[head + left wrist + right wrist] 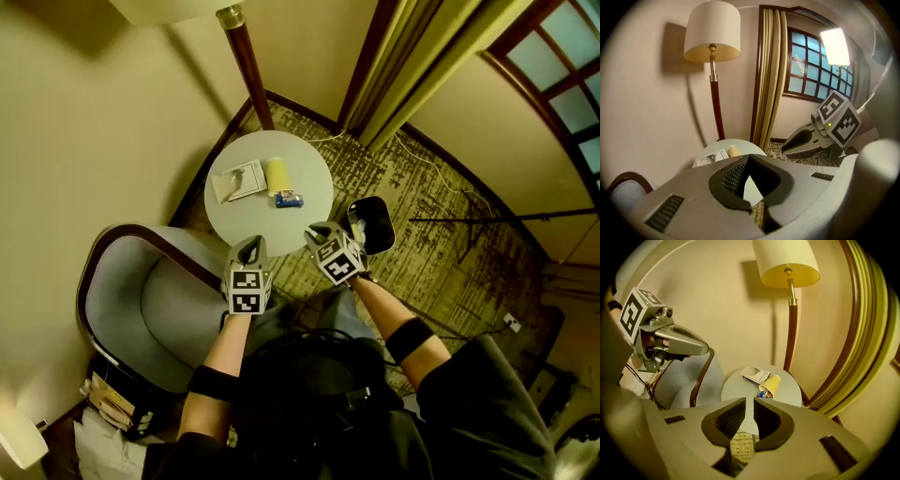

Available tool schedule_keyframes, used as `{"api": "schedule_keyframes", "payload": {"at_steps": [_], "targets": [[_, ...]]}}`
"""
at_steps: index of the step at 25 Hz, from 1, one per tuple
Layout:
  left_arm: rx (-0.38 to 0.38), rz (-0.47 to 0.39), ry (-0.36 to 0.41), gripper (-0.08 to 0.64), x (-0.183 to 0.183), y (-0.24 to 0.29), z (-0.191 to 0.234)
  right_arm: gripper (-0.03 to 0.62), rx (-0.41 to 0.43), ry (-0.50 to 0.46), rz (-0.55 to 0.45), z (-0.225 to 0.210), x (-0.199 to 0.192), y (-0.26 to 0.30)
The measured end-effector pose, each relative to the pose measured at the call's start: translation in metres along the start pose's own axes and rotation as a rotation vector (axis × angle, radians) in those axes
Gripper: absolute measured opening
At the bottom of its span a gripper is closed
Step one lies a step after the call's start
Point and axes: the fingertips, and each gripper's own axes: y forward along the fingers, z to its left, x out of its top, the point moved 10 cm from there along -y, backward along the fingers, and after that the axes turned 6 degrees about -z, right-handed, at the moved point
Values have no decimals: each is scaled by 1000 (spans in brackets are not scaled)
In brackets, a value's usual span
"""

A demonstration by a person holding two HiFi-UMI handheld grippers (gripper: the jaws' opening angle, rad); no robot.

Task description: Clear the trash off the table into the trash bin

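Yellow paper cup [275, 175] lies on its side on the round table [314, 155], with a paper packet [237, 180] and a blue wrapper [289, 199] just beside it. The black trash bin [373, 225] stands on the floor near the table. The right gripper [317, 232], jaws slightly parted and empty, should widen them before closing across the cup's wall. The left gripper [248, 244] is clenched on nothing.
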Motion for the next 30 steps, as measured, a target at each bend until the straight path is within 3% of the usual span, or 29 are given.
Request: {"api": "schedule_keyframes", "payload": {"at_steps": [7,9,17,30], "targets": [[23,14,-21,1,-10,30,14,206,53,-57,76,-29,-11,52],[36,12,-12,1,-12,42,20,213,59,-72,84,-41,-13,70],[81,31,-33,1,-32,88,30,359,115,-92,119,-79,-45,149],[109,56,-111,1,-75,135,34,353,165,-132,167,-96,-82,237]]}}
